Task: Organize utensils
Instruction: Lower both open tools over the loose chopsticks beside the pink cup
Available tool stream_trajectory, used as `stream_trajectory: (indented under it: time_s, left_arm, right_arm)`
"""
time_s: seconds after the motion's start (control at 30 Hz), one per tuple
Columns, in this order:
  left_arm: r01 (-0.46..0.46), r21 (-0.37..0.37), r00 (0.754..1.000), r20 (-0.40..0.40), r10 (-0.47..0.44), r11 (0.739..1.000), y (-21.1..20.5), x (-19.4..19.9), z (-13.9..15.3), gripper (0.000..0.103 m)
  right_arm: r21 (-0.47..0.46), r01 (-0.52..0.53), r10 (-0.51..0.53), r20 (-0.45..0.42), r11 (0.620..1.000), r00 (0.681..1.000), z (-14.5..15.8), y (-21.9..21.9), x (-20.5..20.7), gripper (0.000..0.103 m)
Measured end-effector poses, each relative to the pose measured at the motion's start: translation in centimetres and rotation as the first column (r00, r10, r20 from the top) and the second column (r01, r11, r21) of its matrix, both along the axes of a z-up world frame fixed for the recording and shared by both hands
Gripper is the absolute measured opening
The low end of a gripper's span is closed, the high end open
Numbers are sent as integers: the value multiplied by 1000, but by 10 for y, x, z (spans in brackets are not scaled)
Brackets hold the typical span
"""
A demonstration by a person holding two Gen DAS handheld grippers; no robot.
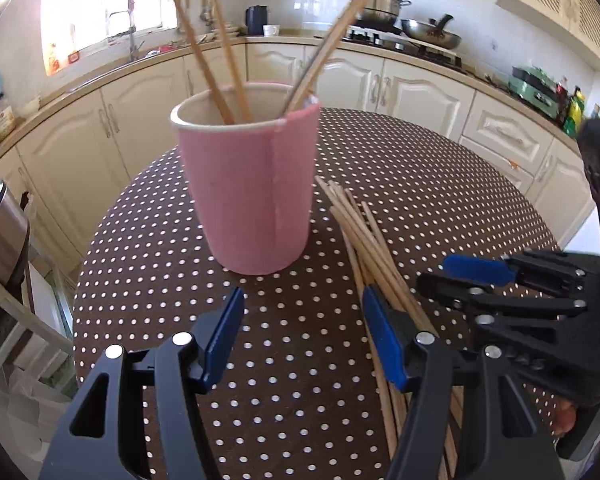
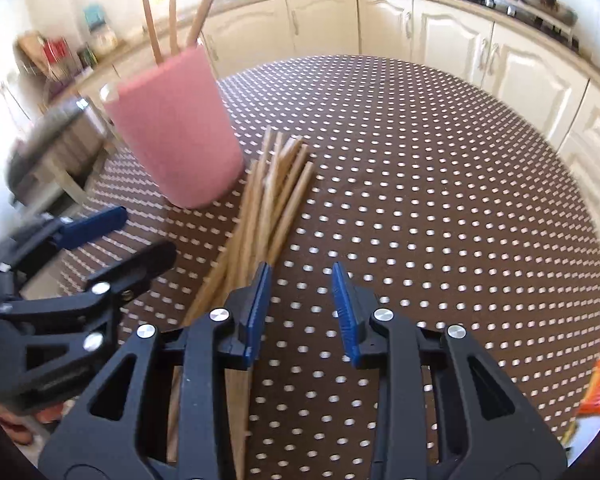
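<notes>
Wooden chopsticks (image 2: 268,200) loose in a fan on the dotted table (image 2: 440,168), long axis running toward twelve o'clock, tips just beside the pink cup (image 2: 176,132). Off at about eleven o'clock from the right gripper (image 2: 300,308), fingers parted and empty, bundle passing under the left pad; nearer arm by the look of it. Left gripper (image 1: 300,336) likewise spread, empty, facing the cup at twelve. Inside the cup: four or so chopsticks standing tilted against the rim.

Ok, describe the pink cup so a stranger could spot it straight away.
Find the round table with the brown white-dotted cloth. The pink cup stands upright on it, beside a loose bundle of chopsticks lying flat. It is the only container there, with a few chopsticks standing inside it.
</notes>
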State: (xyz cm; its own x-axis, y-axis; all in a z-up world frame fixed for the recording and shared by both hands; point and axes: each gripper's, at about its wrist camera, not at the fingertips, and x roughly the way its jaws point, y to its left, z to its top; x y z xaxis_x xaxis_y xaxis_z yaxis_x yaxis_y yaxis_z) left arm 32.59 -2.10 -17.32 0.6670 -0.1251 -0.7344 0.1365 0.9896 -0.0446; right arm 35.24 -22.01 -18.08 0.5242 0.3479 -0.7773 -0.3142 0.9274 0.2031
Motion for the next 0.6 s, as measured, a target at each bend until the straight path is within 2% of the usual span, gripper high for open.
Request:
stream_trajectory:
  time_s: [0.03, 0.13, 0.47, 0.6]
  left_arm:
    - [-10, -15, 1000, -6, 10, 1000, 3, 2, 1, 61]
    - [-29, -46, 999, -15, 28, 999, 12, 3, 1, 61]
    - [-15, -59, 999, -30, 13, 998, 14, 1, 1, 61]
    - [9, -34, 999, -50, -11, 999, 3, 3, -5, 61]
  right_arm:
    - [15, -12, 12, -12, 1000, 1000, 0, 1, 1, 32]
    - [-17, -27, 27, -20, 999, 999, -2, 6, 4, 32]
    - [-74, -18, 14, -54, 997, 998, 1, 16, 18, 32]
    - [-129, -27, 17, -76, 991, 997, -1, 12, 15, 30]
